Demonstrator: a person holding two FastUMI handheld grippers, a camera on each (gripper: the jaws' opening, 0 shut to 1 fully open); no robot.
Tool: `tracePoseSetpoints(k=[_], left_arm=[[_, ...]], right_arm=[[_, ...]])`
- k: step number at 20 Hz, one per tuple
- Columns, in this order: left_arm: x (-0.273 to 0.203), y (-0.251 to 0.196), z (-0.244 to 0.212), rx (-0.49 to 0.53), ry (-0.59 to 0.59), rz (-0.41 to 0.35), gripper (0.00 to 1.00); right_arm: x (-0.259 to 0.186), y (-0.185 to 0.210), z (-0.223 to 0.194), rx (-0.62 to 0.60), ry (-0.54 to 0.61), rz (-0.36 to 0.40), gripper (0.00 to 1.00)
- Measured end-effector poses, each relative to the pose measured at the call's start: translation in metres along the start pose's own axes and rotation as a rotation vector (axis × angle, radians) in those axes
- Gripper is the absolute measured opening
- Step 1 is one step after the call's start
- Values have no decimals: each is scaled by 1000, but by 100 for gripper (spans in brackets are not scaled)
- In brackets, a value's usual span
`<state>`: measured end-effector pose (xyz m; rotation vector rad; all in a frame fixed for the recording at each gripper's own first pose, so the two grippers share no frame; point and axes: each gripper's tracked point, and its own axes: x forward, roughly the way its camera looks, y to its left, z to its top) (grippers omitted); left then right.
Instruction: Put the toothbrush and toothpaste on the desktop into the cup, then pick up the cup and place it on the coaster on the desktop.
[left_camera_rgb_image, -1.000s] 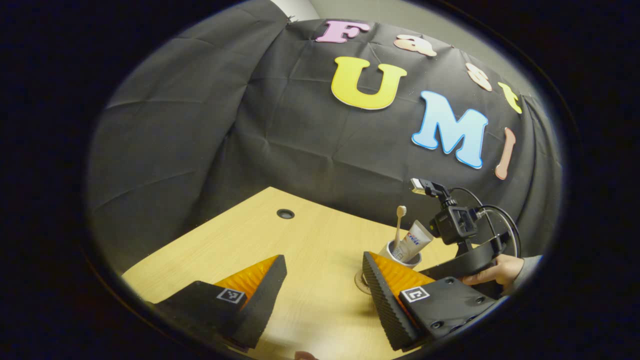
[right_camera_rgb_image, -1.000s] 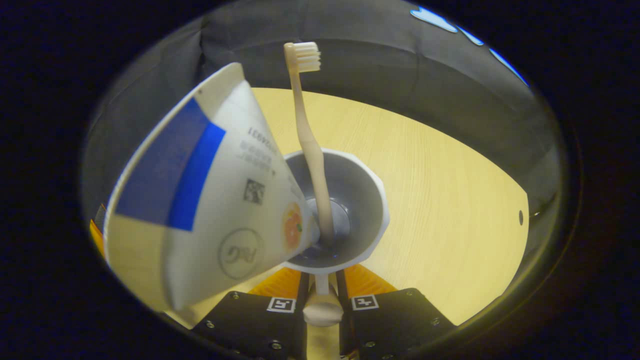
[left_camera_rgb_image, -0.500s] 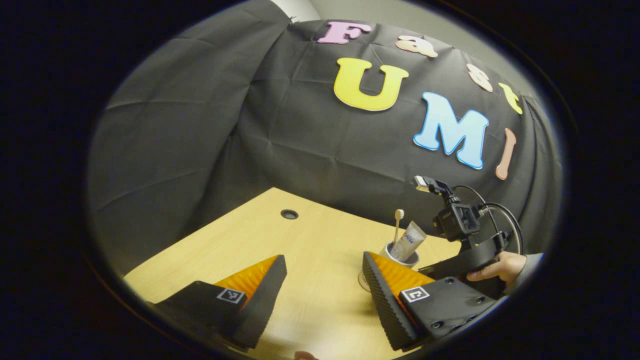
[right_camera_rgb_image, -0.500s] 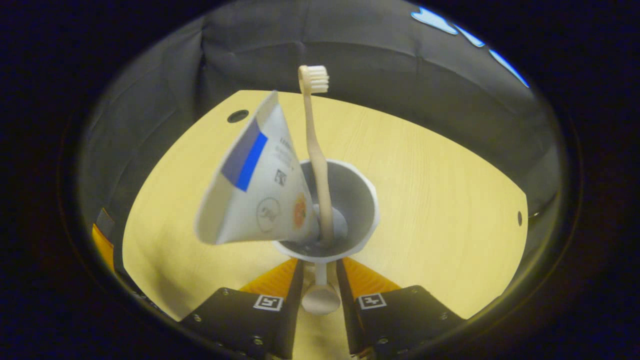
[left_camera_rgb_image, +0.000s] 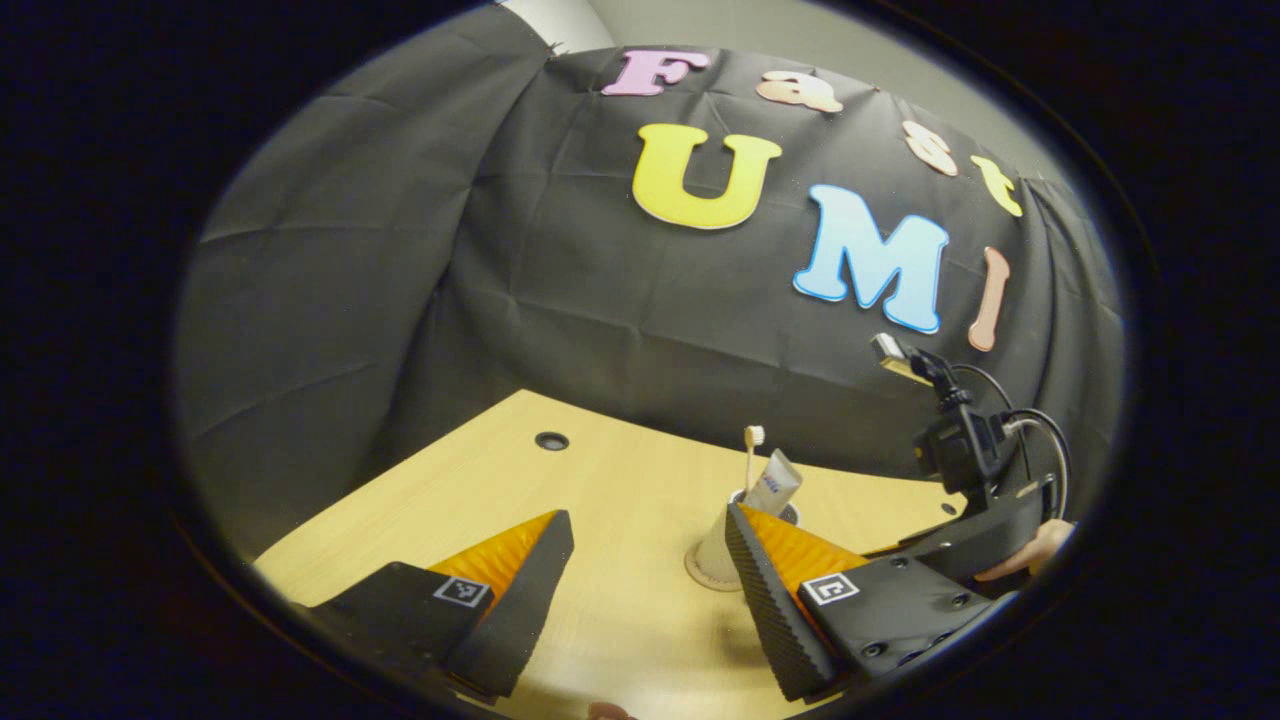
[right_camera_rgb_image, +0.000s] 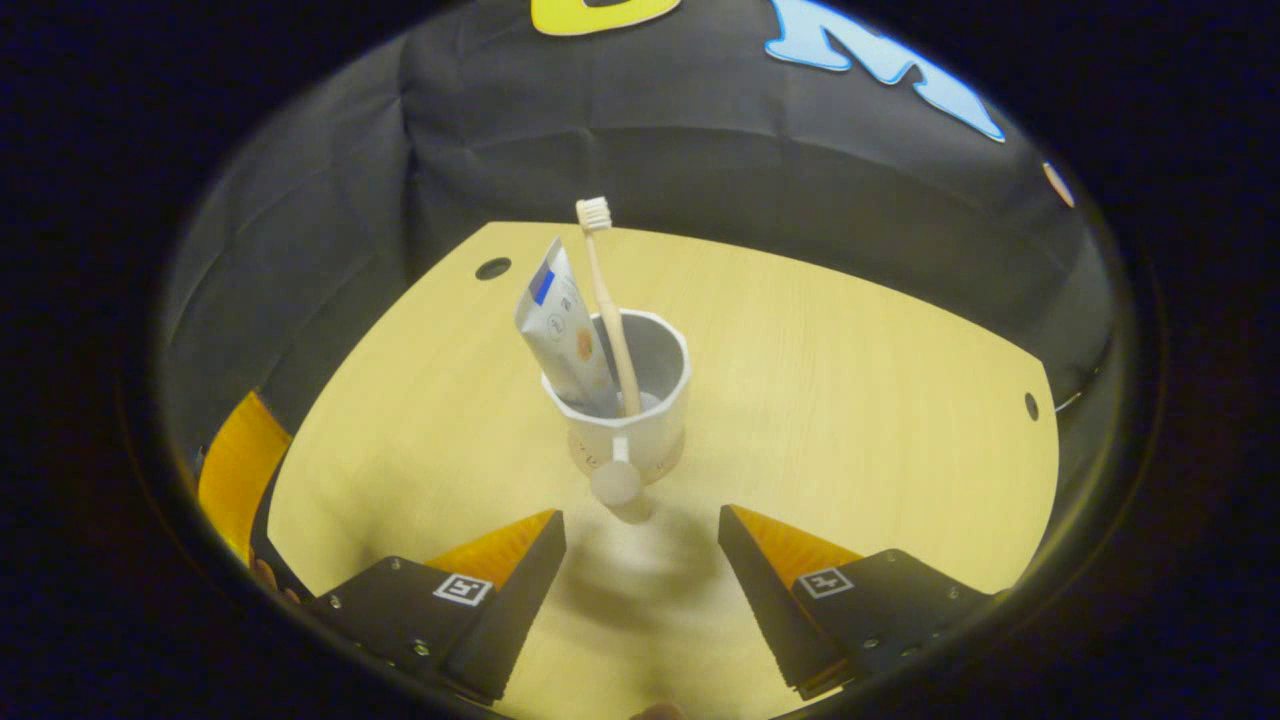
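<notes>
The cup (right_camera_rgb_image: 628, 418) stands upright on the coaster (left_camera_rgb_image: 712, 577) on the counter (right_camera_rgb_image: 850, 380), with the toothbrush (right_camera_rgb_image: 605, 300) and toothpaste (right_camera_rgb_image: 562, 335) leaning inside it. Just before the cup, the right gripper (right_camera_rgb_image: 640, 585) has its jaws released. Beside the cup, the left gripper (left_camera_rgb_image: 645, 590) also seems spread apart, holding nothing.

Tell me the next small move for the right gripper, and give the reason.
Probably just draw the right gripper a little farther back and hold it clear. Its jaws stand open and apart from the cup, which stands upright on the coaster with the toothbrush and toothpaste inside. Nothing looks left to grip; the job seems done.
</notes>
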<state>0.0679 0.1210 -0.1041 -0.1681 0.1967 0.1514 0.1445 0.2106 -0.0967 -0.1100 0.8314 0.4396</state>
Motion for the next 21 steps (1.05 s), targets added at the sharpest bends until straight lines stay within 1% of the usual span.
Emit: tracePoseSetpoints(k=[5,6,7,8,12,14,16,17,19,20,21], left_arm=[[-7,-50,16,35,-28,-53,97],[-9,-61,19,41,-35,-64,97],[-10,-72,22,47,-45,-75,100],[-13,-84,24,55,-54,-86,97],[-20,-132,41,93,-95,-128,97],[-30,-151,44,106,-113,-142,97],[-38,-167,46,127,-131,-139,97],[-42,-172,47,137,-140,-132,93],[-51,-178,51,136,-161,-119,93],[-55,-179,53,133,-171,-112,97],[-57,-179,52,133,-172,-107,97]], right_arm=[[-61,-29,9,54,-166,-29,94],[-75,-39,12,59,-214,-46,94],[-89,-49,16,59,-263,-68,94],[-103,-58,20,57,-318,-89,95],[-173,-98,34,29,-543,-191,94],[-205,-114,38,15,-633,-236,94],[-226,-125,40,-10,-711,-279,94],[-236,-127,42,-26,-751,-299,94],[-251,-131,46,-63,-821,-323,94],[-256,-132,46,-78,-850,-330,94],[-260,-132,45,-89,-868,-334,94]])
